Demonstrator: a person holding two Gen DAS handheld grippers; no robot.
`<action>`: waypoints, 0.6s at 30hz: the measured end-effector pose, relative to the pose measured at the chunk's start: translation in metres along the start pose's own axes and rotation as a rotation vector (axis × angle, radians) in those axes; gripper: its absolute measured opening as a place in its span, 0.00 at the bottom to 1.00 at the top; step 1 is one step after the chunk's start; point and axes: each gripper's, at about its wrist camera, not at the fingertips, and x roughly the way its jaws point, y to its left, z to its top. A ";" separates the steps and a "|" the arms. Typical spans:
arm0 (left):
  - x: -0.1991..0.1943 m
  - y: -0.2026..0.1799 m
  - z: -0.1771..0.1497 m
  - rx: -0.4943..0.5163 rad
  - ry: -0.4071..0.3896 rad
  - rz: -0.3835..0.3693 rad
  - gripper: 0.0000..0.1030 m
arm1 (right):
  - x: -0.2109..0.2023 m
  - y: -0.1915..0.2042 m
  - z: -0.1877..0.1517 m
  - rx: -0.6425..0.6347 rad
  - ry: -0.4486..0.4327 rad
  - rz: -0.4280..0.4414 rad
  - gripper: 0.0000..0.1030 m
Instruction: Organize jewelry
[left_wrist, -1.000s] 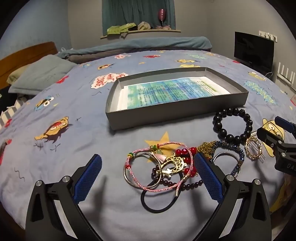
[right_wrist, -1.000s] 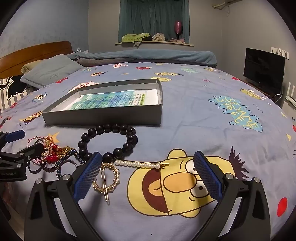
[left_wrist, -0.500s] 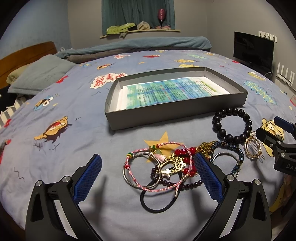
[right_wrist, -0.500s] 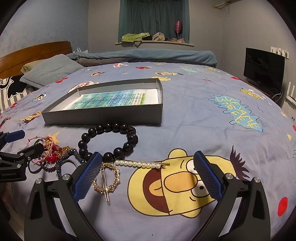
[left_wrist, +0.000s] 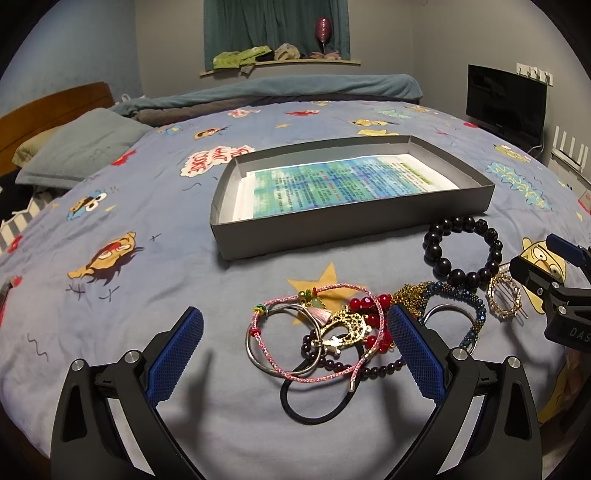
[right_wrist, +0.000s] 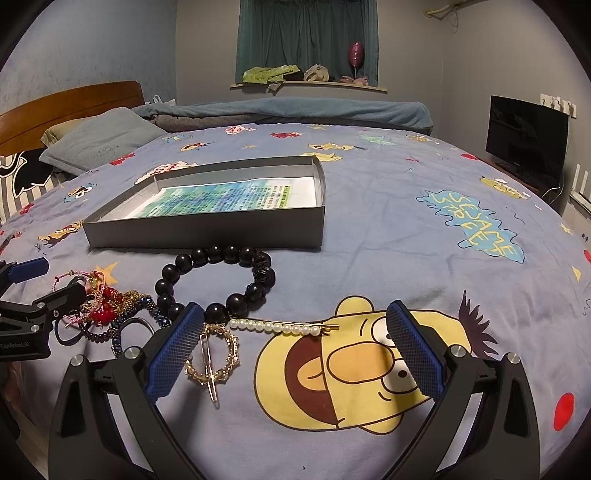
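Left gripper (left_wrist: 295, 354) spread above bracelets (left_wrist: 332, 332), right gripper (right_wrist: 295, 354) likewise.

Home bedroom, cartoon-print bedspread (right_wrist: 388, 229), pillow (right_wrist: 99, 142), wooden headboard (right_wrist: 70, 107), curtained window (right_wrist: 306, 35), television (right_wrist: 526, 142)

The bedsheet (right_wrist: 369, 206) reads "SESAME STREET" (right_wrist: 476, 225); the left tool (right_wrist: 22, 328) body shows "FanRobot.AI", partly legible.

Grey pillow (right_wrist: 99, 142) by wooden headboard (right_wrist: 70, 109); dark television (right_wrist: 526, 142) at right; teal curtain (right_wrist: 306, 35) behind.
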 end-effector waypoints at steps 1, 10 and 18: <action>0.000 0.000 0.000 0.000 0.000 -0.001 0.96 | 0.000 0.000 0.000 -0.001 0.002 -0.002 0.95; -0.001 0.000 0.000 -0.001 0.002 -0.004 0.96 | 0.001 0.001 -0.001 -0.002 0.005 -0.001 0.95; -0.001 0.001 0.000 -0.002 0.001 -0.005 0.96 | 0.001 -0.001 -0.001 -0.001 0.007 0.002 0.95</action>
